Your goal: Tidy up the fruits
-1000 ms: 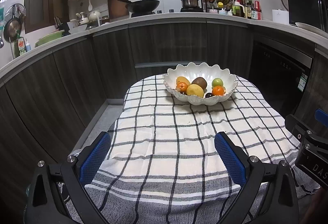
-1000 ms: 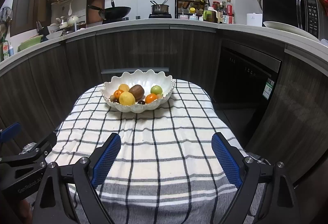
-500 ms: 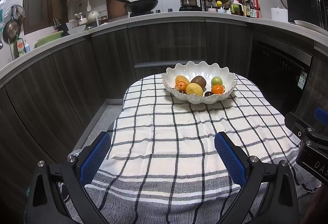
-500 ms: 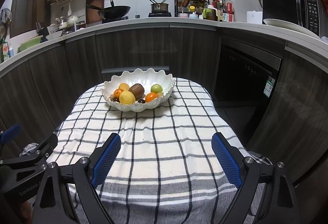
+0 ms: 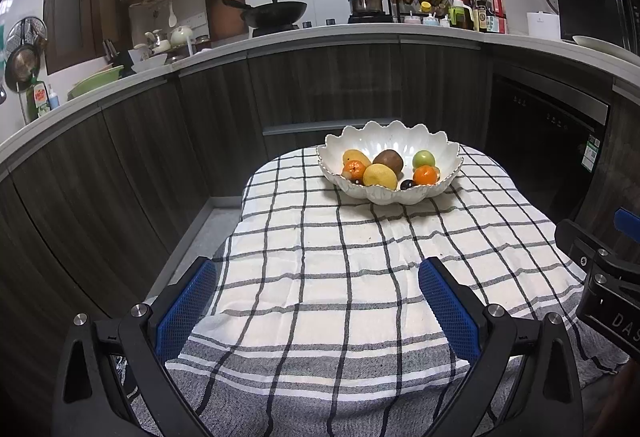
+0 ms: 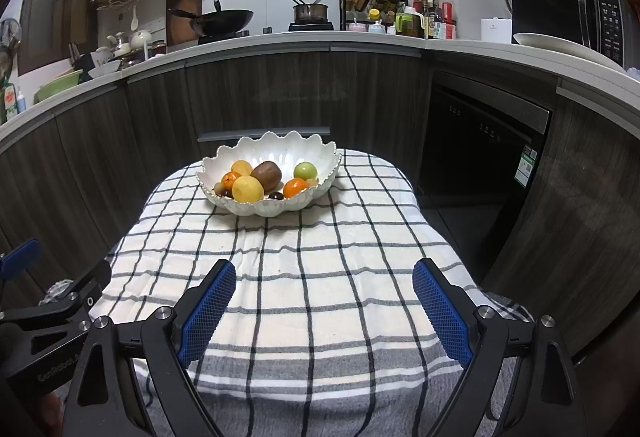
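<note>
A white scalloped bowl (image 5: 420, 145) stands at the far end of a checked tablecloth (image 5: 340, 277). It holds several fruits: a lemon (image 5: 380, 176), a kiwi (image 5: 388, 160), a green fruit (image 5: 424, 158), two mandarins and a dark plum. The bowl also shows in the right wrist view (image 6: 288, 151). My left gripper (image 5: 316, 293) is open and empty over the near cloth. My right gripper (image 6: 324, 297) is open and empty too, and its body shows at the right edge of the left wrist view (image 5: 600, 277).
Dark kitchen cabinets (image 5: 160, 157) curve around the table, with a dishwasher (image 6: 480, 149) on the right. The counter holds a wok (image 5: 276, 13), a pot, a spice rack and a microwave (image 6: 572, 17). The floor (image 5: 196, 237) shows left of the table.
Both views have shifted only slightly; the bowl sits a touch lower and closer in the frames. Both grippers stay open and empty.
</note>
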A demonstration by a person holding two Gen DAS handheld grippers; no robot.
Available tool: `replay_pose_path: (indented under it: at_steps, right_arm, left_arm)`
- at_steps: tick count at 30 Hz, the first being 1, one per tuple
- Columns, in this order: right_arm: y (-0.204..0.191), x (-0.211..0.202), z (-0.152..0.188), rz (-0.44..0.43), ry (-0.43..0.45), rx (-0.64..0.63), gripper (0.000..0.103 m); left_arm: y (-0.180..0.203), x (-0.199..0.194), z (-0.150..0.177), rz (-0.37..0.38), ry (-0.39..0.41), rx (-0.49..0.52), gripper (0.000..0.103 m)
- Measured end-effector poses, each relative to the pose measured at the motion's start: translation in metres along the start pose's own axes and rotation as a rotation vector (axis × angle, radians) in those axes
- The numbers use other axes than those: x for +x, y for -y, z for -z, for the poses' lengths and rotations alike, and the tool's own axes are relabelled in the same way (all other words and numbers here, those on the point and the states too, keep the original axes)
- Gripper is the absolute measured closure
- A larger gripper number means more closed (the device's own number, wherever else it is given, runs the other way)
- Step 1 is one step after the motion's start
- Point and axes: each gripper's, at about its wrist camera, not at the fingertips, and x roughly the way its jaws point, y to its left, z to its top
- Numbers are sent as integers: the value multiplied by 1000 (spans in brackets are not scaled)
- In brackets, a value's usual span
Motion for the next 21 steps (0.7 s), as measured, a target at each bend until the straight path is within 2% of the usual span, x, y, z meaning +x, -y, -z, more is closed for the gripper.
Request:
replay_pose_path:
  at_steps: [21]
  right_arm:
    - [1,0,0,-1,-1,0,12]
  left_arm:
    - [-1,-1,-1,3,-10,3,0]
